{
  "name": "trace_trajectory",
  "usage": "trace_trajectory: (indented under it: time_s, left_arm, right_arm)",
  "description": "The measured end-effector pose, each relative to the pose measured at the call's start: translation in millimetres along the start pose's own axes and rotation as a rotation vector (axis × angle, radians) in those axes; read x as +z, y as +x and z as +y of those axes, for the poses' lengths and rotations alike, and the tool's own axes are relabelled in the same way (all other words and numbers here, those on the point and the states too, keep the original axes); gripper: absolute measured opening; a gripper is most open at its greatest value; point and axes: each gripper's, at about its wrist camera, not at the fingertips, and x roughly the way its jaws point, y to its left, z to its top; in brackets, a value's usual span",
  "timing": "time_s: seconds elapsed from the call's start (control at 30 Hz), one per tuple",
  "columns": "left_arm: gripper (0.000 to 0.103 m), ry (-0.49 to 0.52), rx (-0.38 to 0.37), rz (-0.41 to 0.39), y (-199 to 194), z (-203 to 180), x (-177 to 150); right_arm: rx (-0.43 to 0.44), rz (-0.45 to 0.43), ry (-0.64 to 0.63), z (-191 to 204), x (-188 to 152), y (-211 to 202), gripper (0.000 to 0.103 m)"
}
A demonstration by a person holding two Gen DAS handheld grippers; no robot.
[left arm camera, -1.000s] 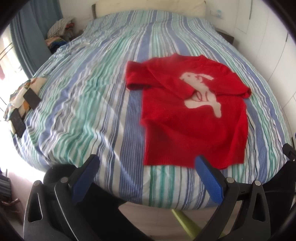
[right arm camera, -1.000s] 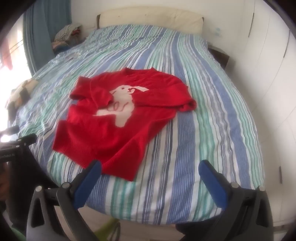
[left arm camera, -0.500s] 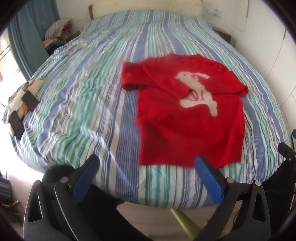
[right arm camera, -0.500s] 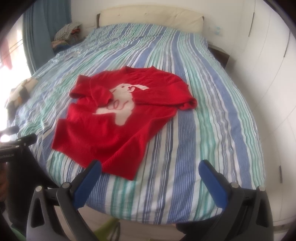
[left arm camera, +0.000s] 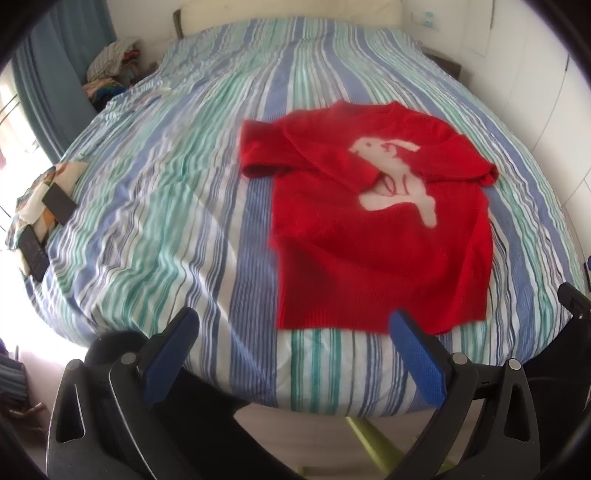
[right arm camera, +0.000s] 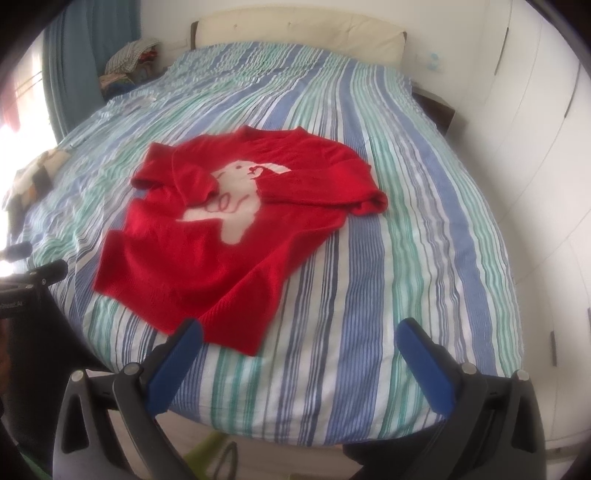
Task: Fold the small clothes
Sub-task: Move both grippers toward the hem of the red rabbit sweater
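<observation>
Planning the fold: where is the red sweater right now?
The red sweater lies flat on the striped bed near its foot edge, ahead of both open tools, sleeves folded across its chest.

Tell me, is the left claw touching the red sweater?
Apart. In the left wrist view the open left claw hangs before the bed's edge, holding nothing; the red sweater lies flat beyond it.

The sweater (left arm camera: 380, 236) lies on the bed (left arm camera: 177, 206) ahead of my grippers; left, probably phones (left arm camera: 59, 202).

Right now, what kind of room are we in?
A bedroom, most likely: a large bed with a striped cover, a padded headboard against the wall, blue curtains by the window. A red sweater lies on the cover.
</observation>
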Motion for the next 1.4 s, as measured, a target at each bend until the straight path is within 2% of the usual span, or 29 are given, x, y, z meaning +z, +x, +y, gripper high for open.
trace_trajectory:
  time_s: [0.23, 0.43, 0.53, 0.8, 1.4]
  left_arm:
    - [0.103, 0.01, 0.015, 0.006, 9.7, 2.9, -0.2]
    - [0.102, -0.048, 0.044, 0.022, 17.3, 31.2, 1.6]
    - [0.102, -0.06, 0.045, 0.019, 16.6, 33.5, 1.7]
    - [0.102, -0.02, 0.016, 0.024, 16.1, 14.8, -2.4]
    - [0.102, 0.008, 0.001, 0.04, 20.3, 6.9, -3.6]
  right_arm:
    - [-0.004, 0.012, -0.007, 0.3, -1.6, 3.9, 0.103]
    - [-0.037, 0.028, 0.006, -9.8, -3.5, 7.5, 0.103]
    - [-0.064, 0.04, 0.002, -14.4, -1.5, 5.1, 0.103]
    - [-0.053, 0.009, -0.022, -5.8, 1.2, 2.7, 0.103]
    - [-0.01, 0.049, -0.018, -1.6, -4.9, 9.2, 0.103]
